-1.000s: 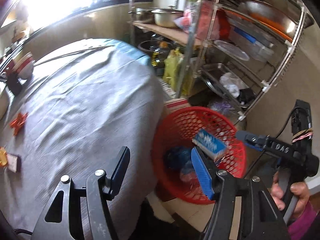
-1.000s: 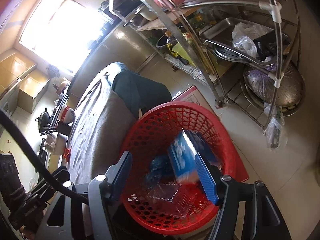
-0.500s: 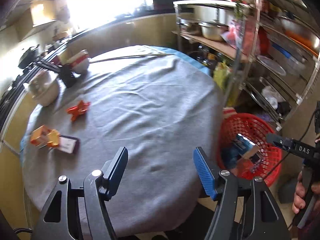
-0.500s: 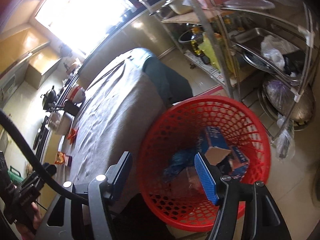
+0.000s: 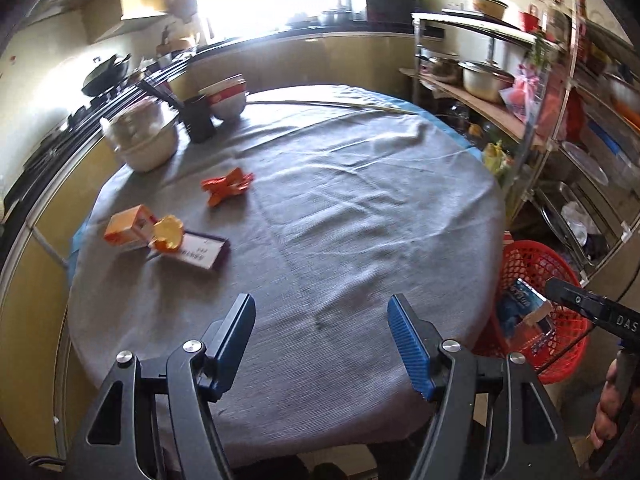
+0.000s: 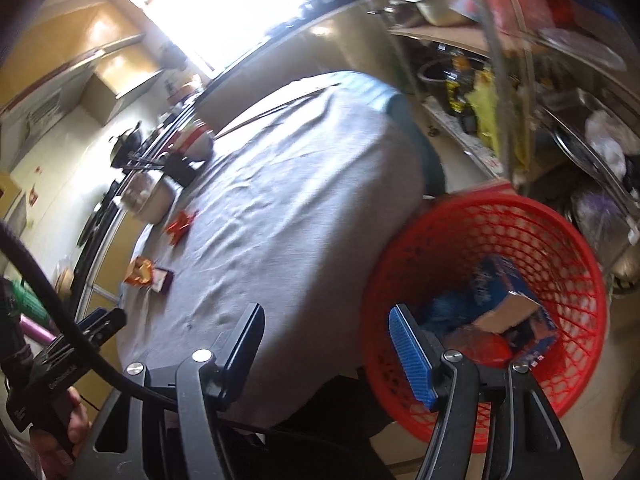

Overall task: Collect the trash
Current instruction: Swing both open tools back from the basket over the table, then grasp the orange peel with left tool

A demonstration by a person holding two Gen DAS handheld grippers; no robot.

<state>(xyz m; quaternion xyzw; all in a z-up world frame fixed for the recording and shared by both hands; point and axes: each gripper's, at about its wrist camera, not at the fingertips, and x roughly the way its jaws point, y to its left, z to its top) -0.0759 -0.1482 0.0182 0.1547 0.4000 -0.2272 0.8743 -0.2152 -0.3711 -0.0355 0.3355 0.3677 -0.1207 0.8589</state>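
A red mesh basket (image 6: pixel 568 240) stands on the floor right of the round table; it holds a blue box (image 6: pixel 504 284) and other trash, and also shows in the left wrist view (image 5: pixel 560 276). On the grey tablecloth (image 5: pixel 340 240) lie a red crumpled wrapper (image 5: pixel 226 186), an orange carton (image 5: pixel 128 226), an orange peel (image 5: pixel 168 234) and a dark-edged card (image 5: pixel 200 252). My left gripper (image 5: pixel 322 336) is open and empty over the table's near edge. My right gripper (image 6: pixel 326 344) is open and empty between table and basket.
A pale bowl (image 5: pixel 144 140), a dark cup (image 5: pixel 198 118) and a red-and-white bowl (image 5: pixel 226 98) stand at the table's far left. A metal rack (image 5: pixel 568 92) with pots and trays stands right, behind the basket. A counter runs along the back.
The blue box dropped from my right gripper into the basket. Both grippers swung left, away from the basket, so the table now fills the left wrist view.
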